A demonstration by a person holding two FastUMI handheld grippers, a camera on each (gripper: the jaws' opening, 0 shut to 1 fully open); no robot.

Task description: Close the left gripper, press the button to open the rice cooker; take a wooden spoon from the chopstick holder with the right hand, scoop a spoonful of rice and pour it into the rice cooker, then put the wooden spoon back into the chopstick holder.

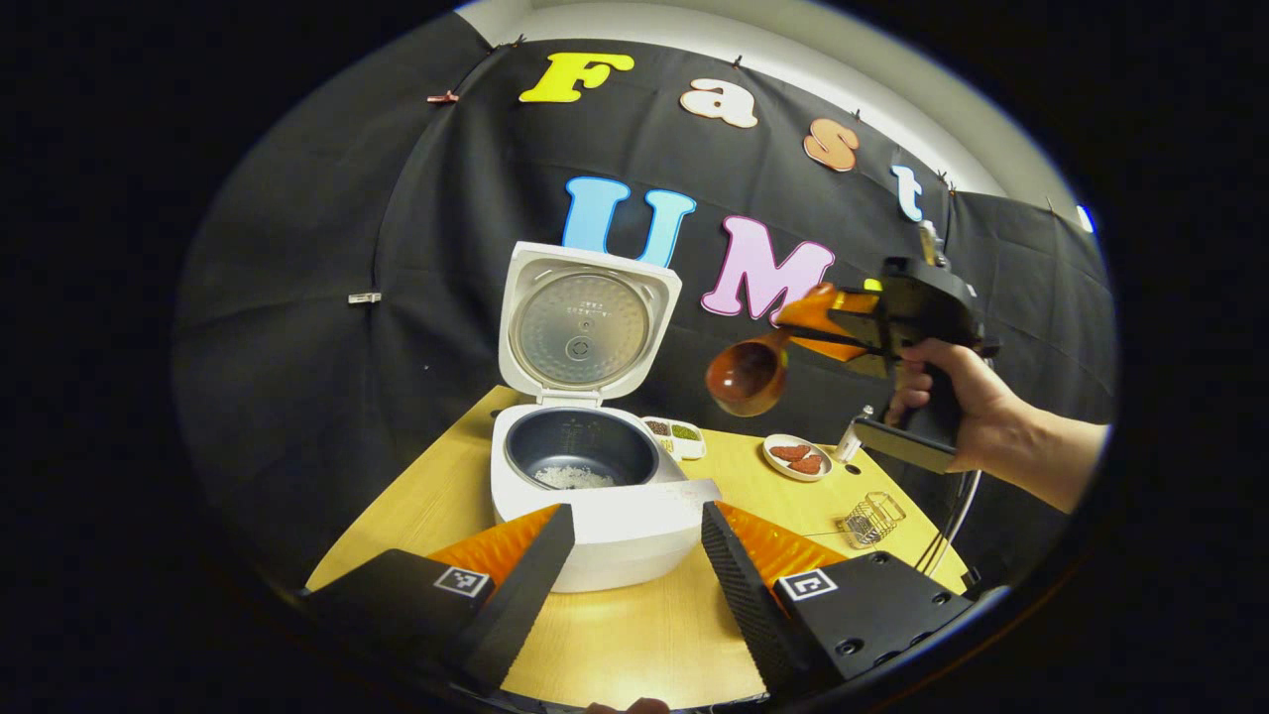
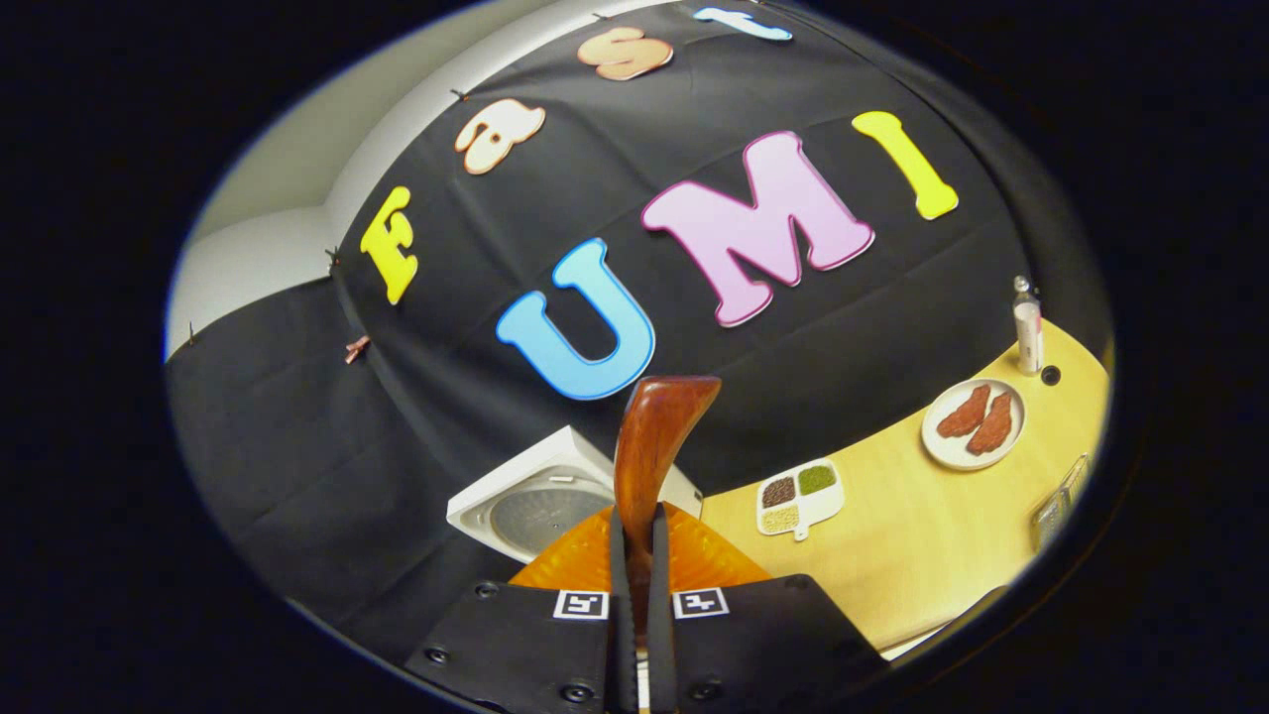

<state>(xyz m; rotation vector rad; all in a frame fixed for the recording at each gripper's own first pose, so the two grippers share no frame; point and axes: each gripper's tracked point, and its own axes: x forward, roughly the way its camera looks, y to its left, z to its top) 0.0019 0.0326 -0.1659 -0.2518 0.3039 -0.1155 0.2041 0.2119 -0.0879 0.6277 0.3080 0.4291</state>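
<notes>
dim booth | overhead light | sharp centre | fisheye-bent edges

Wooden table (image 1: 634, 635), rice cooker (image 1: 595, 496), two dishes

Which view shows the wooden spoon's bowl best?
The left gripper view: the wooden spoon hangs in the air right of the open rice cooker, its round bowl in full sight, held by the right gripper. The right gripper view shows just its handle rising between the fingers.
</notes>
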